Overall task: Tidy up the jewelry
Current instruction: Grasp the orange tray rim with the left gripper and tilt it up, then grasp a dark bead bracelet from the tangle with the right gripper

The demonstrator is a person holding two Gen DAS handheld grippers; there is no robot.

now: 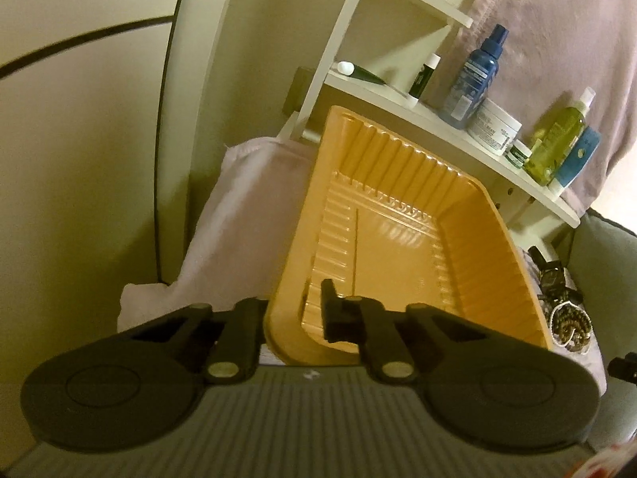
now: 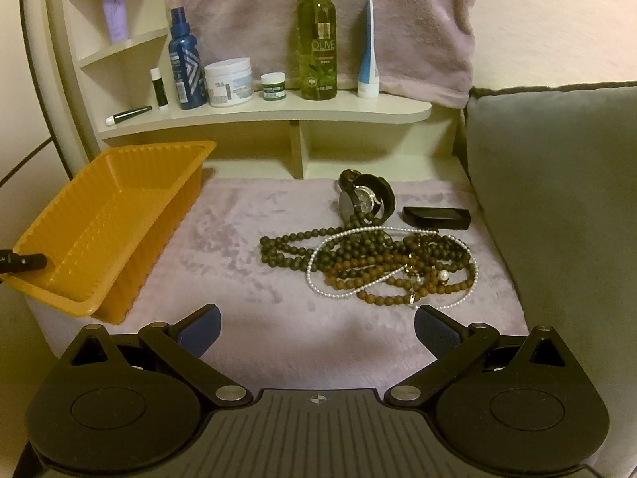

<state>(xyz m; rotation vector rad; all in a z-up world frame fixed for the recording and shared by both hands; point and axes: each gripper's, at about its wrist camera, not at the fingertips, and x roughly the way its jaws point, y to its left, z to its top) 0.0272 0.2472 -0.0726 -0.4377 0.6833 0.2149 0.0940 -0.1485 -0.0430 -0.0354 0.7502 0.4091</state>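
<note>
We find the left gripper [image 1: 302, 318] clamped on the near wall of the orange tray [image 1: 398, 247]: one finger sits inside the tray, the other outside, and the rim passes between them. In the right wrist view the tips of that gripper [image 2: 24, 261] show at the tray's near-left corner [image 2: 51, 279], and the tray [image 2: 119, 215] appears tilted, its near end raised off the pale lilac cloth [image 2: 247, 279]. We see nothing inside the tray.

The right gripper [image 2: 317, 332] hangs above the cloth with its jaws spread wide and nothing between them. Its blue pads [image 2: 201, 332] touch no object.

The jewelry lies on the cloth, right of the tray and well apart from it. We note a heap of dark bead strands [image 2: 286, 251], brown bead strands [image 2: 370, 279] and a white pearl strand [image 2: 338, 290], all tangled together. A watch [image 2: 364, 197] stands just behind the heap, touching it. A small black case [image 2: 436, 218] lies beside the watch, to its right.

Behind the cloth a white shelf [image 2: 278, 113] carries a blue bottle [image 2: 184, 63], a white jar [image 2: 229, 81], a small green-lidded jar [image 2: 273, 86], a green bottle [image 2: 317, 40] and a white and blue tube [image 2: 368, 51]. A grey cushion [image 2: 557, 199] borders the cloth on the right.
</note>
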